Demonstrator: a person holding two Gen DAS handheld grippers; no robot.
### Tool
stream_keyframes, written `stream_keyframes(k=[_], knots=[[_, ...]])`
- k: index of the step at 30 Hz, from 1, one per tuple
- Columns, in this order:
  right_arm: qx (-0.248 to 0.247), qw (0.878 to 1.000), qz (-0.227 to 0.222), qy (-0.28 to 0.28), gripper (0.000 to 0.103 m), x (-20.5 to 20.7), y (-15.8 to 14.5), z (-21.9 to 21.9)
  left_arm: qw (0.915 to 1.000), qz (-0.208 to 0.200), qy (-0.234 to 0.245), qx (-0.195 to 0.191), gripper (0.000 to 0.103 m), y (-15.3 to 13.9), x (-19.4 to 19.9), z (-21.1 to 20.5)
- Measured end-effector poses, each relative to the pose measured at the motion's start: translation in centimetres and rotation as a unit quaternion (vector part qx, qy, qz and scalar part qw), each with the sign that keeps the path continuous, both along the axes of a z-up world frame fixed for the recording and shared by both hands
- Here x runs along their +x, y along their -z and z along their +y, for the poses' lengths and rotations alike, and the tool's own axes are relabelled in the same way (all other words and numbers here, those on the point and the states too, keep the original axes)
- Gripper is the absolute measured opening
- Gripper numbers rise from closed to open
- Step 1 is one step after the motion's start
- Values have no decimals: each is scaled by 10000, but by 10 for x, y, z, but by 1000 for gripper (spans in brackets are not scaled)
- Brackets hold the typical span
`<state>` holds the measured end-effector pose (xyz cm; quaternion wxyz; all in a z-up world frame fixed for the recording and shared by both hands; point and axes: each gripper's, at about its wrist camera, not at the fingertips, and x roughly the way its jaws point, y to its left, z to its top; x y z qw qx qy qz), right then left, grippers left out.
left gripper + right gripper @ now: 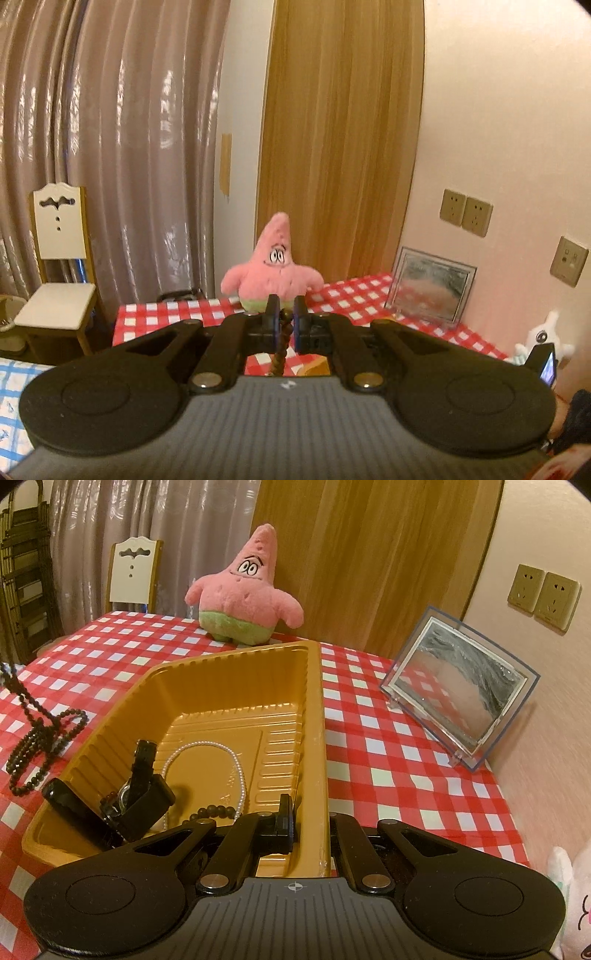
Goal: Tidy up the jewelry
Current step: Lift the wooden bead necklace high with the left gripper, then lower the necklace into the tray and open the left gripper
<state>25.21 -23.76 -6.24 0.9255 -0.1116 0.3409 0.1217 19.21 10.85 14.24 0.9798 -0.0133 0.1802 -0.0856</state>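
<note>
My left gripper (285, 321) is shut on a strand of dark brown beads (279, 350) that hangs down between its pads, high above the red checked table (354, 291). In the right wrist view the same dark bead necklace (40, 734) rises from the cloth toward the upper left edge, with its lower loops still lying on the table. My right gripper (311, 815) is shut on the right wall of the gold plastic tray (236, 664). One finger is inside and the other is hidden outside. In the tray lie a pearl necklace (238, 771), a black watch (138, 786) and a short dark bead bracelet (218, 809).
A pink star plush (243, 594) stands at the table's far edge. A framed mirror (458, 701) leans by the right wall under the wall sockets (543, 594). A white chair (59, 266) stands left of the table, and a white plush (546, 332) sits at the right.
</note>
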Motion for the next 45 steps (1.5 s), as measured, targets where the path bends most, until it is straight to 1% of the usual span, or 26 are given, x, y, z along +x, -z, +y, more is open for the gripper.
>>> stream_keyframes(k=[3,6,14,21,29,35,39,42,45], knots=[[2,10000,-3,-9,3,0,0,0,9999,-156,-48,-36,6,-13,-10,0],[-2,10000,-17,-35,3,0,-1,1,9996,-272,-94,43,6,-22,-18,-2],[30,10000,-42,-73,3,-1,-2,0,9996,-261,-75,49,6,-34,-29,-14],[67,9999,-86,-106,3,-2,-6,1,9995,-263,145,-53,6,-35,-28,-29],[64,9998,-136,-151,3,-4,-9,3,9974,-209,676,-135,6,-32,-14,-58],[68,9998,-137,-149,3,-4,-10,3,9922,-13,1197,-345,6,-18,6,-89],[67,9998,-137,-149,3,-4,-10,3,9877,232,1487,-435,6,3,26,-113],[67,9998,-136,-148,3,-4,-10,4,9835,471,1638,-603,6,21,42,-126],[69,9998,-138,-146,3,-4,-11,4,9802,682,1732,-680,6,37,56,-138]])
